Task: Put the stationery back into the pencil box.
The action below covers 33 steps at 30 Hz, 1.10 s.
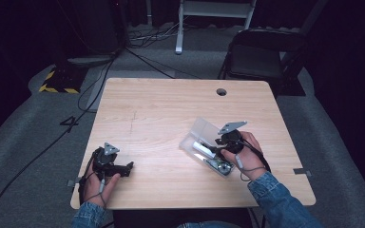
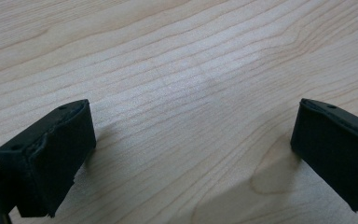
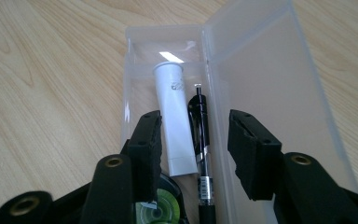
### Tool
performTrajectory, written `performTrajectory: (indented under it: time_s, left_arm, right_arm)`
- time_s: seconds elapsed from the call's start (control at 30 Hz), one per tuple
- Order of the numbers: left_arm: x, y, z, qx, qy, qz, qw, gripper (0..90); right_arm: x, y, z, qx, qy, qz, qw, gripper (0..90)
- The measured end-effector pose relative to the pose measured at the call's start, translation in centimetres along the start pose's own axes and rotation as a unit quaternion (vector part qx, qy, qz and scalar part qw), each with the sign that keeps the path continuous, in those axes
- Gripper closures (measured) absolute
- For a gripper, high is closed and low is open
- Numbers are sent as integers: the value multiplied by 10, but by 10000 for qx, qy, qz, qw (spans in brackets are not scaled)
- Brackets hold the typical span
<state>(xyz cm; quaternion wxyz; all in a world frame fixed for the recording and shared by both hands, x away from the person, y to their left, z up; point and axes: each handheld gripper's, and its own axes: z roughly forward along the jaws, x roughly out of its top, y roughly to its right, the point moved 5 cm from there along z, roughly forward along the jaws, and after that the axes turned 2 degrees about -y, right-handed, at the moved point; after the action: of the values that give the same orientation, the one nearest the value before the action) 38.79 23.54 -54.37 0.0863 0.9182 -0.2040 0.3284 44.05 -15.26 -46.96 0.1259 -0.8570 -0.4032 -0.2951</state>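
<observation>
Wood table (image 1: 171, 118): pale, grained, square, with a small round hole (image 1: 221, 91) near its far edge; it gives both hands a flat, bare working surface.
Room: dark, grey carpet around the table, a black folding chair (image 1: 261, 57) beyond the far right corner, cables trailing over the floor, a yellow-and-black striped base (image 1: 57, 81) at far left.
Clear plastic case (image 3: 168, 42): lies on the table's right half, near the front edge, its hinged lid (image 3: 270, 79) thrown back flat so the contents can be reached from above.
Right gripper (image 3: 193, 154): poised just over the open case, jaws partly apart and pressing on nothing; no item is held between them. Judging by the stance, it has let go of an item or is lining up to take one.
Left gripper (image 2: 191, 154): parked low at the table's front left, jaws spread wide over bare wood, holding nothing; it seems to be waiting out of the way.
White tube (image 3: 175, 121): lies lengthwise in the tray, cap end away from the jaws.
Black pen (image 3: 200, 135): just beside the tube, parallel, on the lid side.
Green roll (image 3: 161, 207): at the near end of the tray, partly hidden by the left jaw; probably tape.
</observation>
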Motion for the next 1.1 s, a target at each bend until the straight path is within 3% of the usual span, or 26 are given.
performTrajectory:
  time_s: [0.47, 0.9, 1.1]
  left_arm:
    - [0, 0, 0, -3, -1, -5, 10000, 2]
    - [0, 0, 0, 0, -1, -1, 10000, 2]
    - [0, 0, 0, 0, 0, -5, 10000, 2]
  right_arm:
    - [-5, 14, -37, -148, 542, 193, 9982, 441]
    - [-24, 38, -65, -255, 848, 513, 9948, 421]
    - [-35, 52, -79, -418, 947, 726, 9920, 414]
